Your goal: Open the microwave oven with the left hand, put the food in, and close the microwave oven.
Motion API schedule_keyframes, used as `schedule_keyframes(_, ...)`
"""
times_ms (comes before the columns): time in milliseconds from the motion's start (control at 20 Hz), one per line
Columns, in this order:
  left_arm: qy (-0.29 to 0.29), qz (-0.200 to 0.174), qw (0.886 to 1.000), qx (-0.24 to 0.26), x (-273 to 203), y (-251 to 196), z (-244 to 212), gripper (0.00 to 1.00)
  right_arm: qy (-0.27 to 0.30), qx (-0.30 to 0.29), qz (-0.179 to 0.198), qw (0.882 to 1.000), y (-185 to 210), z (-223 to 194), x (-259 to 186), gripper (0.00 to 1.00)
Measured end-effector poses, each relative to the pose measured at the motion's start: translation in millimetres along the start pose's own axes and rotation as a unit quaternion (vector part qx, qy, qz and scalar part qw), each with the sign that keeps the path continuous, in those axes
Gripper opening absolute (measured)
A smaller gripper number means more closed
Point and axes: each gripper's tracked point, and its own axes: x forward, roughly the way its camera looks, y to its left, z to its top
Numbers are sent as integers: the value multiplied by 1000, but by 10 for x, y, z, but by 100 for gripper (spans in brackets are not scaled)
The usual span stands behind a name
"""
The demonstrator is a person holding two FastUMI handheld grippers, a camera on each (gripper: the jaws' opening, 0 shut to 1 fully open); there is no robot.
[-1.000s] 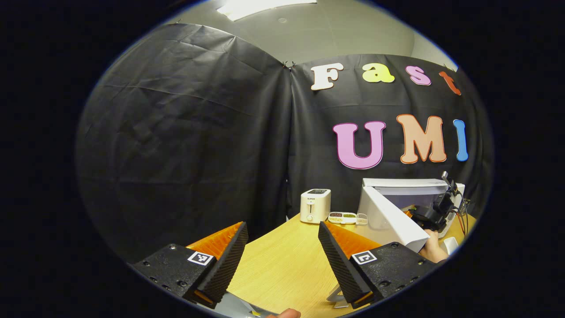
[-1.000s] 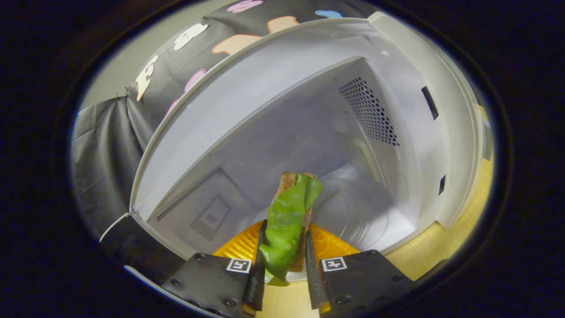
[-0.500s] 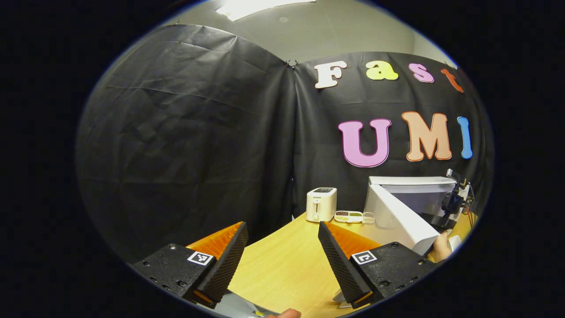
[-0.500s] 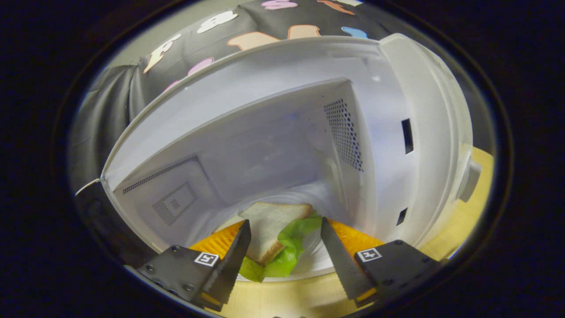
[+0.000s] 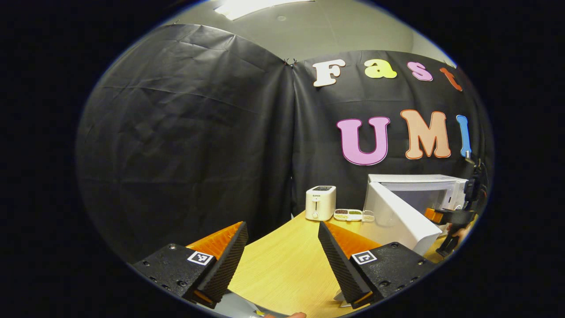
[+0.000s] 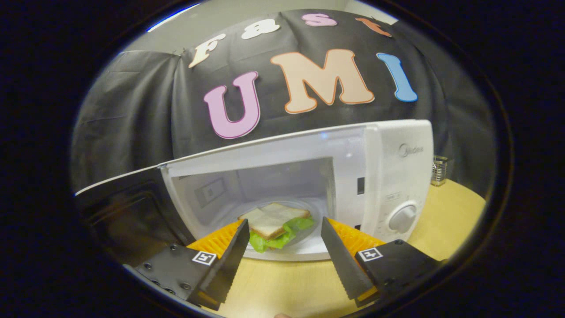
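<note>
In the right gripper view, the right gripper [image 6: 282,254] has its jaws spread wide with nothing between them, above the wooden table [image 6: 282,287] just in front of the microwave oven [image 6: 388,176]. Straight ahead, framed between the two fingers, the sandwich [image 6: 273,223] lies flat on the glass turntable [image 6: 304,238] inside the oven cavity, white bread on top and green lettuce spilling out at its near edge and to the right. It is apart from both fingers. The microwave door [image 6: 119,198] stands swung open to the left of the jaws. To the right of the cavity is the control panel with a round knob [image 6: 401,217]. Farther right, at the back of the table, stands a small metal mesh holder [image 6: 439,170].

In the left gripper view, the left gripper [image 5: 282,260] also holds its jaws wide and empty over the table [image 5: 282,265]. Beyond them, near the cloth wall, sits a white toaster [image 5: 320,202], and just right of it a shallow divided tray [image 5: 351,215]. Farther right is the microwave oven [image 5: 415,181] with its door [image 5: 399,221] hanging open toward the camera; the right gripper [image 5: 457,216] shows at the door's far side, in front of the opening.
</note>
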Motion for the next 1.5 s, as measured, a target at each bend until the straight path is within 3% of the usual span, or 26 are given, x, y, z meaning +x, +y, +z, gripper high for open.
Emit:
schedule_keyframes(50,-1,-3,1000,0,-6,-18,3,98,-6,-6,1,1000,-83,52,-123,100)
schedule_keyframes(100,0,-5,1000,-1,-12,-32,2,95,-11,-10,-1,1000,-188,113,-243,92)
schedule_keyframes(250,-5,-18,1000,3,-38,-123,25,85,-23,-18,3,1000,-465,320,-529,92)
schedule_keyframes(300,-7,-22,1000,3,-53,-140,42,78,-28,-22,-1,999,-594,385,-606,100)
schedule_keyframes(350,-9,-26,1000,1,-75,-165,60,75,-33,-23,-6,999,-728,471,-682,92)
schedule_keyframes(450,-17,-37,999,2,-125,-236,112,67,-43,-20,-12,999,-966,624,-786,92)
schedule_keyframes(500,-22,-35,999,1,-141,-229,136,58,-48,-19,-17,999,-1082,707,-825,92)
schedule_keyframes(600,-25,-26,999,3,-189,-228,155,29,-58,-15,-30,998,-1332,896,-877,92)
schedule_keyframes(650,-28,-29,999,7,-210,-272,164,22,-62,-13,-38,997,-1445,997,-897,92)
schedule_keyframes(900,-30,-19,999,21,-266,-332,160,17,-98,-8,-59,993,-1800,1608,-951,91)
schedule_keyframes(950,-29,-24,999,13,-283,-383,152,14,-110,-7,-62,992,-1832,1736,-971,99)
schedule_keyframes(1000,-25,-25,999,10,-287,-418,136,7,-118,-7,-60,991,-1837,1867,-991,99)
schedule_keyframes(1150,-12,-28,999,11,-288,-509,97,8,-144,-13,-49,988,-1781,2208,-1069,99)
schedule_keyframes(1200,-11,-32,999,9,-295,-563,113,8,-145,-15,-48,988,-1780,2262,-1106,91)
schedule_keyframes(1250,-12,-37,999,4,-306,-625,129,8,-141,-17,-46,989,-1762,2291,-1112,91)
schedule_keyframes(1300,-13,-44,999,0,-317,-693,139,0,-137,-19,-41,990,-1729,2291,-1114,91)
schedule_keyframes(1500,-18,-40,999,17,-339,-801,160,9,-122,-17,-15,992,-1632,2248,-1073,92)
